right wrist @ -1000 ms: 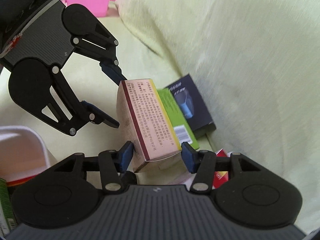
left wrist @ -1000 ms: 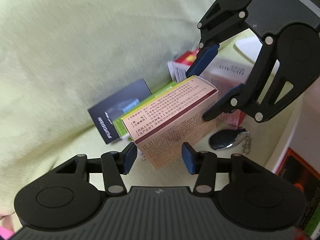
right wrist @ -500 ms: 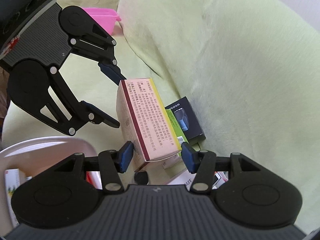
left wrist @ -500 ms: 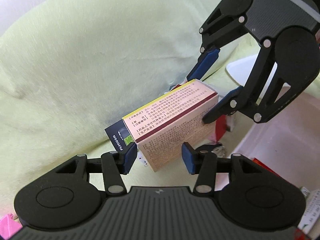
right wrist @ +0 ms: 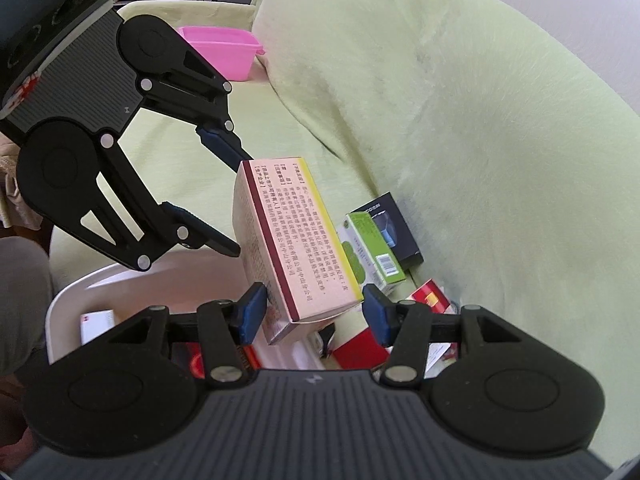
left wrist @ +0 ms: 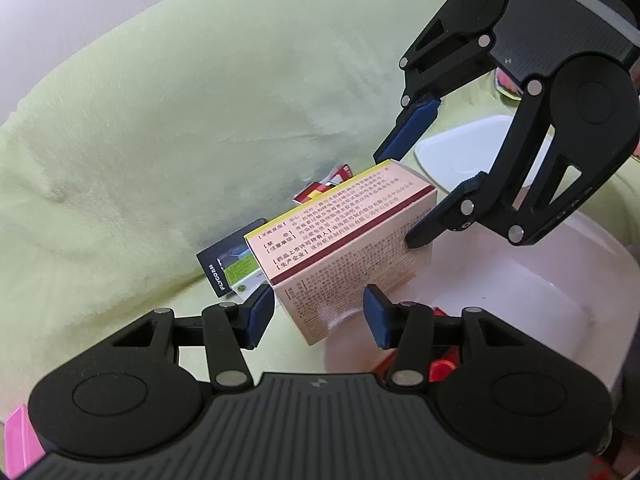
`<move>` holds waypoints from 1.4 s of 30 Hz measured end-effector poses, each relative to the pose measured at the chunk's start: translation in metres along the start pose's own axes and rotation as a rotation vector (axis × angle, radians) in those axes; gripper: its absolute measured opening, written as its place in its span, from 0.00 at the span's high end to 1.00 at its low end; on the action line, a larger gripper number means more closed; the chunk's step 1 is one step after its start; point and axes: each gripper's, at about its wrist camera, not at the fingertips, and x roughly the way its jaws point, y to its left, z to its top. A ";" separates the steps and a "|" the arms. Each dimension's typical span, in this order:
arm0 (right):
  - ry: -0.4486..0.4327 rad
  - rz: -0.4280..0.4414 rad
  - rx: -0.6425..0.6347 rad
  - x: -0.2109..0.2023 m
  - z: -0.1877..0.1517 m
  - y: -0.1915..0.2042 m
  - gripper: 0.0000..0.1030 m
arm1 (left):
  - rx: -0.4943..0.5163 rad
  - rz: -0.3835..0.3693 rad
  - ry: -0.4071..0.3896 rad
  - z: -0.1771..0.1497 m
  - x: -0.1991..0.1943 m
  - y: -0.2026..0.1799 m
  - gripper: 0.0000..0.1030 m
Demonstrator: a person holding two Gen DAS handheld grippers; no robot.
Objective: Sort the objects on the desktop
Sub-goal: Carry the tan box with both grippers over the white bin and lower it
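Note:
A pink medicine box (left wrist: 352, 240) with a yellow edge and printed text hangs in the air, tilted, above the rim of a white bin (left wrist: 520, 292). My left gripper (left wrist: 318, 314) is shut on its near end in the left wrist view. My right gripper (left wrist: 416, 192) clamps the far end from the upper right. In the right wrist view the same box (right wrist: 288, 240) sits between the right gripper's (right wrist: 312, 312) pads, while the left gripper (right wrist: 234, 204) pinches the other end.
On the green sofa seat by the backrest (right wrist: 440, 100) lie a black box (right wrist: 394, 224), a green box (right wrist: 372, 252) and red packets (right wrist: 430, 296). The white bin (right wrist: 68, 300) holds several packets. A pink basket (right wrist: 224, 52) stands further along the seat.
Both grippers have lifted the pink box off the sofa and carried it over the white bin. The boxes left on the seat now look smaller and lower.

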 end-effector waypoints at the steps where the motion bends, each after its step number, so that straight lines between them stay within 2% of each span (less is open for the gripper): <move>1: 0.000 0.002 0.001 -0.003 -0.003 0.005 0.52 | -0.001 -0.001 0.000 -0.001 -0.003 -0.004 0.48; 11: 0.030 0.042 0.002 -0.015 -0.026 0.042 0.53 | -0.053 -0.025 0.029 -0.020 -0.013 -0.037 0.48; 22: 0.080 0.092 0.009 0.003 -0.050 0.064 0.52 | -0.138 -0.067 0.083 -0.055 -0.014 -0.064 0.48; 31: 0.131 0.123 -0.008 0.026 -0.064 0.076 0.53 | -0.204 -0.094 0.137 -0.070 0.006 -0.068 0.48; 42: 0.152 0.145 -0.017 0.039 -0.072 0.080 0.52 | -0.223 -0.107 0.181 -0.075 0.014 -0.071 0.48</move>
